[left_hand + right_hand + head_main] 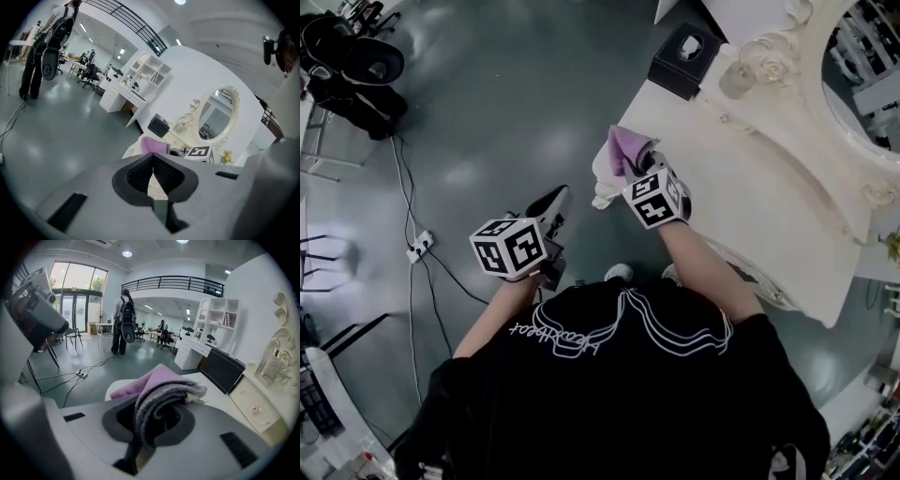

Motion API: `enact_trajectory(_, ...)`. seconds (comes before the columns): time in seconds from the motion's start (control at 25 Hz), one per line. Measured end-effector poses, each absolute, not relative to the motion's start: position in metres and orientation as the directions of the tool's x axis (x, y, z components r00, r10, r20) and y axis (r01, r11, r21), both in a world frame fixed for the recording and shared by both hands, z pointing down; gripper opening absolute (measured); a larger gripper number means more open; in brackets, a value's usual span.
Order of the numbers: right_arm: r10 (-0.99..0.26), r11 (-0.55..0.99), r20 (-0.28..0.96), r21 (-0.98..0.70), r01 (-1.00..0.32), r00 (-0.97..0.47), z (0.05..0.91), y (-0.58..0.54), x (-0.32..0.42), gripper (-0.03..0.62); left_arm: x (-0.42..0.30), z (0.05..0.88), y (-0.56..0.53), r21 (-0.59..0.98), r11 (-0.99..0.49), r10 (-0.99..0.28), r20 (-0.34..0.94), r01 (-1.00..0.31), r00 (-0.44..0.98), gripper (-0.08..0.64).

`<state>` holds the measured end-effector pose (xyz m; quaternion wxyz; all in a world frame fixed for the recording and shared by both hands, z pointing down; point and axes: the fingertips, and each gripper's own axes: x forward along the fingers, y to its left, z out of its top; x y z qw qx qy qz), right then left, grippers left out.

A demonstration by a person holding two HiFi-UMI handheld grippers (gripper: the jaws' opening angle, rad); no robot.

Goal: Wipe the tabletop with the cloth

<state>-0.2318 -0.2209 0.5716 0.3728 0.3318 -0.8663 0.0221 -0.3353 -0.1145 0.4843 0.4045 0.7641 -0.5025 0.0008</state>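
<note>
Here, right gripper (157, 416) fingers pinch cloth (159, 378) by white tabletop (769, 187); left gripper (152, 158) fingers pressed together.

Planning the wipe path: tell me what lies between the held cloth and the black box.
Only bare white tabletop separates the cloth from the black box, seen in the right gripper view.

R tongs (639, 165) w/ pink cloth (623, 148) at tabletop (769, 211) corner; L tongs (551, 203) over floor (487, 103).

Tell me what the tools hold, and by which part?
The right tool pinches the purple cloth by a folded bunch; the rest sticks out ahead. The left tool is shut, holding nothing.
</note>
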Motion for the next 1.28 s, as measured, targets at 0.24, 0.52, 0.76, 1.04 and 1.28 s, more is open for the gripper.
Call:
enact_trajectory(0.24, -0.574, 0.761, 0.663, 0.217, -0.611, -0.48, 0.571, -0.218, -0.22, 0.049, -0.328, 0.482, -0.114, 0.622, -0.189, -0.756, 0.402, -0.76, 0.516, 0.005)
enact_trajectory(0.52, -0.599, 0.734, 0.659, 0.226, -0.64, -0.455, 0.571, -0.215, -0.203, 0.049, -0.316, 0.482, -0.114, 0.624, -0.215, -0.741, 0.397, -0.751, 0.542, 0.005)
enact_trajectory(0.76, -0.613, 0.714, 0.659, 0.228, -0.662, -0.435, 0.571, -0.212, -0.187, 0.049, -0.303, 0.482, -0.115, 0.626, -0.24, -0.72, 0.398, -0.742, 0.569, 0.005)
enact_trajectory(1.04, -0.621, 0.694, 0.67, 0.23, -0.682, -0.406, 0.572, -0.208, -0.168, 0.049, -0.288, 0.483, -0.117, 0.625, -0.267, -0.692, 0.405, -0.733, 0.598, 0.005)
enact_trajectory(1.28, -0.637, 0.677, 0.663, 0.238, -0.696, -0.393, 0.57, -0.204, -0.156, 0.049, -0.275, 0.483, -0.121, 0.621, -0.293, -0.669, 0.41, -0.727, 0.62, 0.005)
